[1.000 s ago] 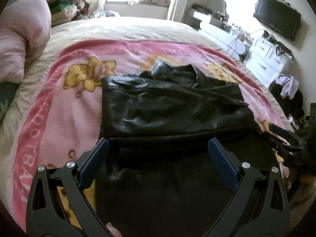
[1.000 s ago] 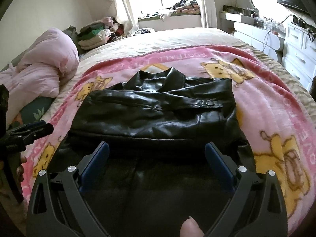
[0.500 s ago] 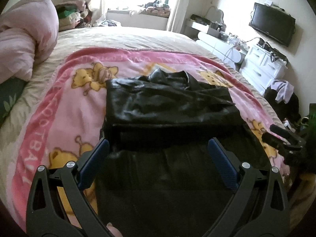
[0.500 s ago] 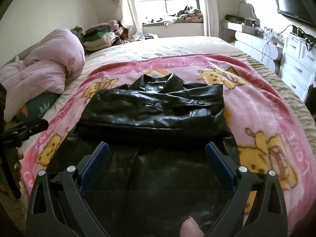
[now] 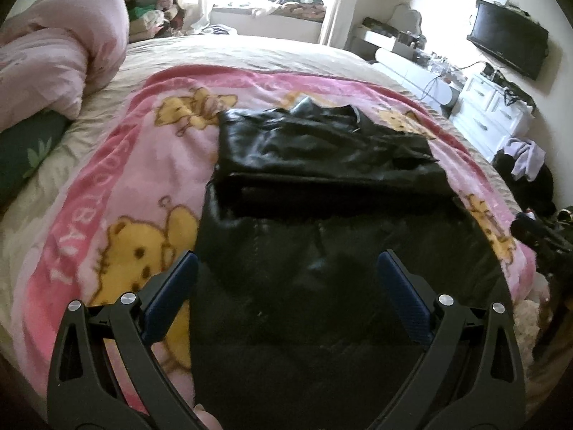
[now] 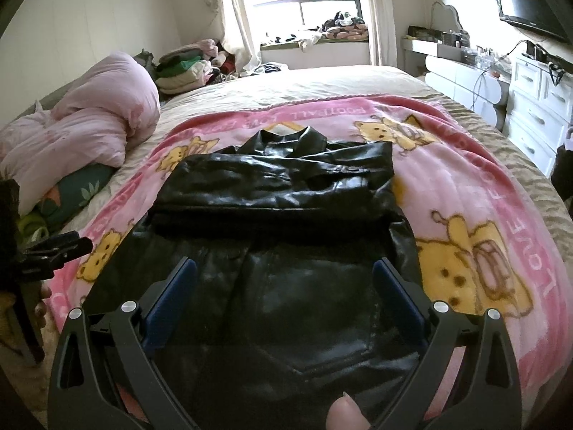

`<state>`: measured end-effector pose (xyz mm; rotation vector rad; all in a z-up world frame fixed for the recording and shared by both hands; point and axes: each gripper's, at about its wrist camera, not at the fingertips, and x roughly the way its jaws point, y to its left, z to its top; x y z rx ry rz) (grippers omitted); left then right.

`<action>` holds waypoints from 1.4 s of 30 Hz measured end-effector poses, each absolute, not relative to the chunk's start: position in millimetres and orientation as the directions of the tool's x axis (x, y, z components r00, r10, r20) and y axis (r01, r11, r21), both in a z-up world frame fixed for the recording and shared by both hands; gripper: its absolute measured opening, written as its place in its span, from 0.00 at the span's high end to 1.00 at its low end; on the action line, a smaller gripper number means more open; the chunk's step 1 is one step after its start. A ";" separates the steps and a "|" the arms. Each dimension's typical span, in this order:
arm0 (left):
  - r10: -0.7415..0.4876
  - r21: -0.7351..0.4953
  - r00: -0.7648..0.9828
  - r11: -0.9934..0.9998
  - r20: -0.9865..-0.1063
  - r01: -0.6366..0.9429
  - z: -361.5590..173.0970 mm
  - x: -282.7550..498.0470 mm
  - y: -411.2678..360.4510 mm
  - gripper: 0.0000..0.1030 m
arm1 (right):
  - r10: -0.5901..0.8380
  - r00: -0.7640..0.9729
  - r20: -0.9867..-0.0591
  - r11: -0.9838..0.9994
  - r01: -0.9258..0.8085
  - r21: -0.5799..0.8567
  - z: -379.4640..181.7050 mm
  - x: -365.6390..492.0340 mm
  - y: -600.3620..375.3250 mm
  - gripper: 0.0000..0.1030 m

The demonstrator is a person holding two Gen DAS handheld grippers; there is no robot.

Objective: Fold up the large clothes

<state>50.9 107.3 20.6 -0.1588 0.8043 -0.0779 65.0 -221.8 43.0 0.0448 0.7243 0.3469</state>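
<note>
Window panes [image 6: 315, 3] clear right view only.

Glossy creased black leather jacket [image 6: 275, 193], fuzzy pink fleece blanket [image 6: 465, 193], matt black plastic right claw [image 6: 284, 283]

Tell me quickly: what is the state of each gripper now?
Left gripper: open, holding nothing, above the black leather jacket.
Right gripper: open, holding nothing, above the same jacket.
</note>
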 end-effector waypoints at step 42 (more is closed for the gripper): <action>-0.156 -0.238 0.561 0.968 -0.813 -0.076 -70.2 -12.3 131.4 0.38 | 0.284 0.509 -0.812 0.953 -0.241 0.183 -40.2 8.8 -305.2 0.04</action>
